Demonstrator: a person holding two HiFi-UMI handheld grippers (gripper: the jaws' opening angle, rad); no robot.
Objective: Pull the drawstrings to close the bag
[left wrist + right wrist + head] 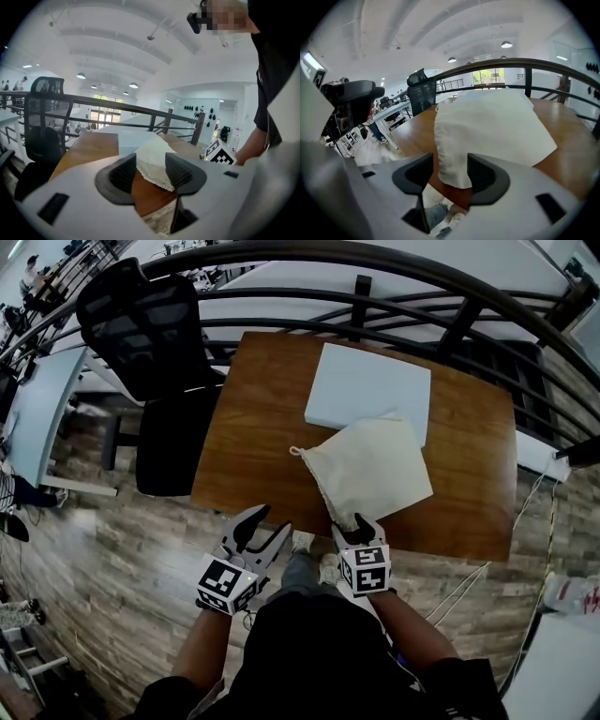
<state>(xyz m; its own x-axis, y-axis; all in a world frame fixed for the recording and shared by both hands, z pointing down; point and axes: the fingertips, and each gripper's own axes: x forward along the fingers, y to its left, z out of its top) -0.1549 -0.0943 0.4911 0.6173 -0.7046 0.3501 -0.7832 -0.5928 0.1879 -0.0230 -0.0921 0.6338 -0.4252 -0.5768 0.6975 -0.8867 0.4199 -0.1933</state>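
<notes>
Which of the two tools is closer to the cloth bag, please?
The right tool, with the near corner of the bag between its open jaws; the left tool sits apart from it.

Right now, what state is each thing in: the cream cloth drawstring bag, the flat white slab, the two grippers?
Cream cloth drawstring bag: lying flat on the brown wooden table, mouth not cinched, far corner overlapping the slab.
Flat white slab: lying flat, partly under the bag.
Left gripper: open, empty.
Right gripper: open, bag's near corner between its jaws, not pinched.
</notes>
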